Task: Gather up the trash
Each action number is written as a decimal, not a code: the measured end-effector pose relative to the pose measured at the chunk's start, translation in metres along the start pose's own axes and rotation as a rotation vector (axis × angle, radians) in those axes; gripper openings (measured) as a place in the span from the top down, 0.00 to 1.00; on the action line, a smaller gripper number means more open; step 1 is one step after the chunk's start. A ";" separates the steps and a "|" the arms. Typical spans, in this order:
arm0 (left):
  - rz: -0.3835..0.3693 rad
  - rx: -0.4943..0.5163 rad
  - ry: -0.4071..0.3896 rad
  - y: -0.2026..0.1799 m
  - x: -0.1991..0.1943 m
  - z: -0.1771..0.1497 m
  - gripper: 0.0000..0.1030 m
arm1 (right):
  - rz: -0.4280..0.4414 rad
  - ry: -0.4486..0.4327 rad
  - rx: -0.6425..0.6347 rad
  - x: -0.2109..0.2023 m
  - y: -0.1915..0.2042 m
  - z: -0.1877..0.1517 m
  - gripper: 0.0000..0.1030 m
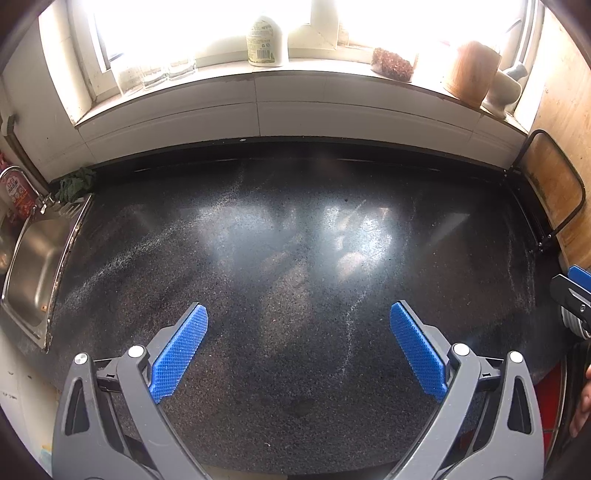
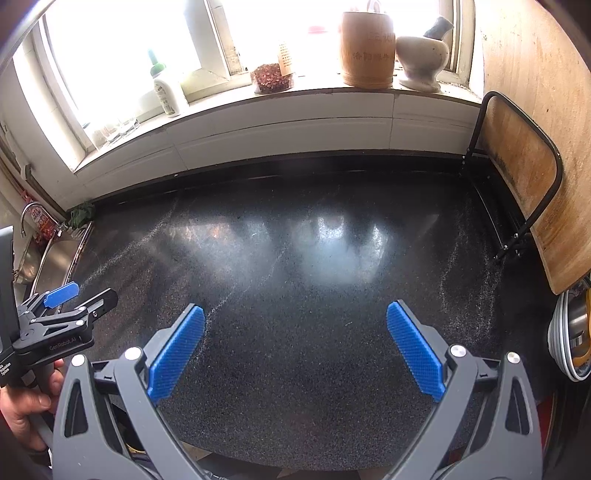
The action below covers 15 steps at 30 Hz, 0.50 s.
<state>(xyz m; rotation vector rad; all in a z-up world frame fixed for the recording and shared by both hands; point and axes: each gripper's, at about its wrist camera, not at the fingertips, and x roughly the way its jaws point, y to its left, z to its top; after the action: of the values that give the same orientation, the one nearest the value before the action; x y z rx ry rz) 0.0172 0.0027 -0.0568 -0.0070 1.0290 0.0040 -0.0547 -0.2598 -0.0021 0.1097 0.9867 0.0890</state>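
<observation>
Above the dark tabletop point(image 1: 295, 258), left tool point(image 1: 299, 347) and right tool point(image 2: 295, 347) both hover spread wide, gripping nothing.

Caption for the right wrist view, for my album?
Open blue-padded right claw hovers over speckled black countertop; left claw beside it.

Blown-out window point(image 1: 229, 22) backlight, countertop point(image 1: 295, 258) glare (perhaps slightly hazy), fisheye-bent edges.

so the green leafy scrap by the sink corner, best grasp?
Pinch the leafy scrap on its crumpled top with the left gripper, coming from the open counter side; wall and sink block the other sides. Judgement only.
</observation>
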 end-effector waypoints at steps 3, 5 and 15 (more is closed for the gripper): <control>0.000 0.000 0.000 0.000 0.000 0.000 0.07 | 0.001 0.005 -0.002 0.001 0.000 0.000 0.07; 0.000 0.000 0.003 0.000 0.001 0.000 0.07 | 0.000 0.006 -0.002 0.001 0.001 0.000 0.07; 0.009 0.000 0.005 0.000 0.003 0.000 0.07 | 0.004 0.015 -0.012 0.004 0.003 0.001 0.07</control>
<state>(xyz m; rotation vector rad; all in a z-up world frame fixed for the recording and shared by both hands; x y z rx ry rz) 0.0183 0.0027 -0.0593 -0.0025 1.0340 0.0121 -0.0517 -0.2561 -0.0047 0.1003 1.0006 0.0997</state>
